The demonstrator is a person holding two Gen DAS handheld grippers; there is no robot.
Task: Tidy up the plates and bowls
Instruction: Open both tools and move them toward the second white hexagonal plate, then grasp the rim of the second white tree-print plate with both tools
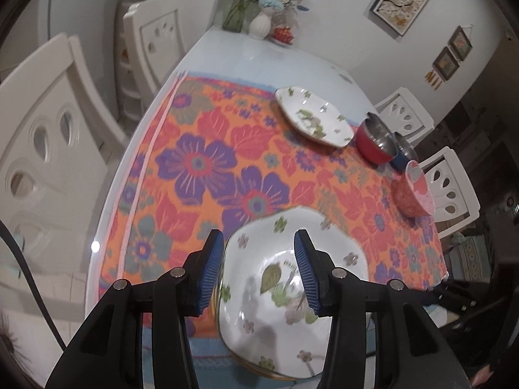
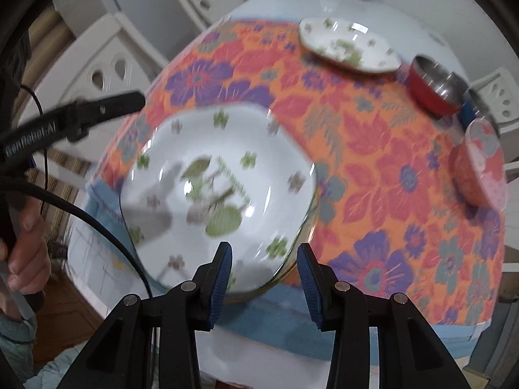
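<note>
A white flowered plate (image 1: pixel 259 317) (image 2: pixel 214 175) lies at the near edge of the table; gold rims under it suggest a stack. My left gripper (image 1: pixel 259 270) hovers over its left part, open, with nothing pressed between the pads. My right gripper (image 2: pixel 264 274) hangs open above the plate's near right rim, pads apart from it. A second flowered plate (image 1: pixel 313 116) (image 2: pixel 348 47) lies farther back. To its right stand a red steel bowl (image 1: pixel 374 141) (image 2: pixel 434 89), a blue steel bowl (image 1: pixel 404 150) (image 2: pixel 476 107) and a pink patterned bowl (image 1: pixel 413 193) (image 2: pixel 480 168).
An orange and purple flowered cloth (image 1: pixel 207 168) covers the near half of the white table (image 1: pixel 246 52). A white vase (image 1: pixel 259 24) of flowers stands at the far end. White chairs (image 1: pixel 48 129) line both sides. A hand (image 2: pixel 26 243) holds the other gripper at the left.
</note>
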